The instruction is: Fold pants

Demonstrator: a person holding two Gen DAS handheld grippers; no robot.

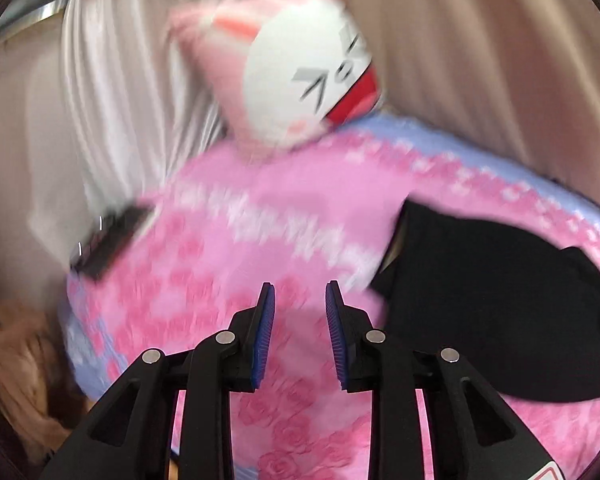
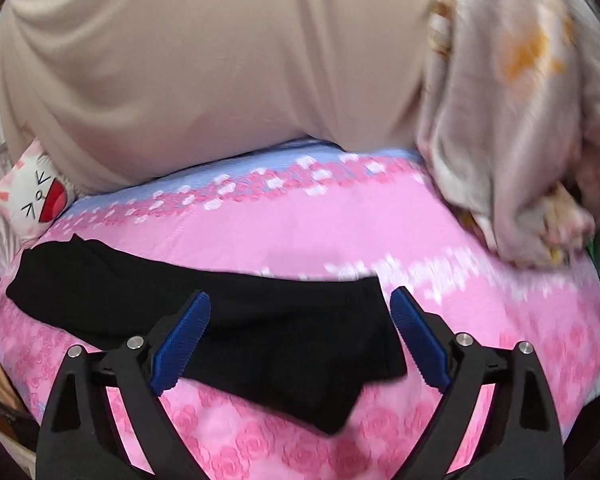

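Black pants point(image 2: 220, 320) lie in a folded bundle on a pink rose-print bedspread point(image 2: 340, 240). In the right wrist view my right gripper point(image 2: 300, 304) is wide open, its blue pads on either side of the pants' right end, with nothing held. In the left wrist view the pants point(image 1: 480, 300) lie to the right of my left gripper point(image 1: 300, 292), which is open with a narrow gap and empty, over bare bedspread point(image 1: 260, 220).
A white and pink cat-face pillow point(image 1: 300, 72) stands at the head of the bed, also in the right wrist view point(image 2: 32, 196). A black phone-like object point(image 1: 108, 240) lies at the bed's left edge. A beige curtain point(image 2: 200, 80) hangs behind. A floral quilt point(image 2: 520, 120) is heaped at right.
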